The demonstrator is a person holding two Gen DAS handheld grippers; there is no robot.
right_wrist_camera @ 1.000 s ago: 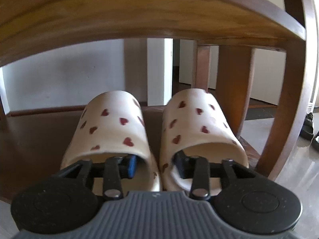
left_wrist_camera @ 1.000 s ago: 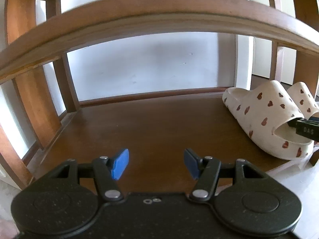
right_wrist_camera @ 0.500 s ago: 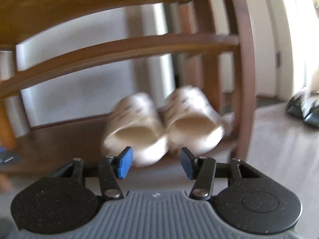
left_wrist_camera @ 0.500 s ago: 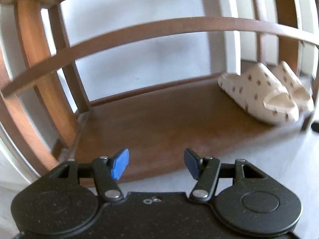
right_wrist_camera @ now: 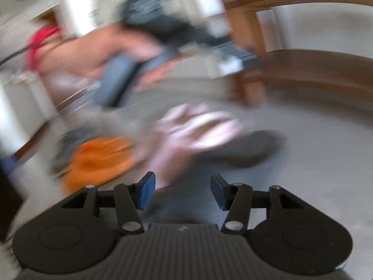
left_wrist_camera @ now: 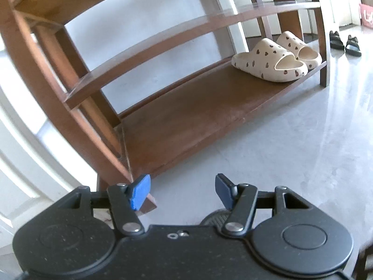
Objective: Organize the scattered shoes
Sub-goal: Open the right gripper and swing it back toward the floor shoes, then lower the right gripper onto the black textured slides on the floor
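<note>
Claws withdrawn, slippers point(left_wrist_camera: 277, 58) shelved, toes inward

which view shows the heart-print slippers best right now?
Left wrist view. The heart-print slippers sit sharp and unblocked, side by side at the right end of the rack's bottom shelf. The right wrist view is heavily motion-blurred and shows no slippers, only a strip of the rack.
</note>
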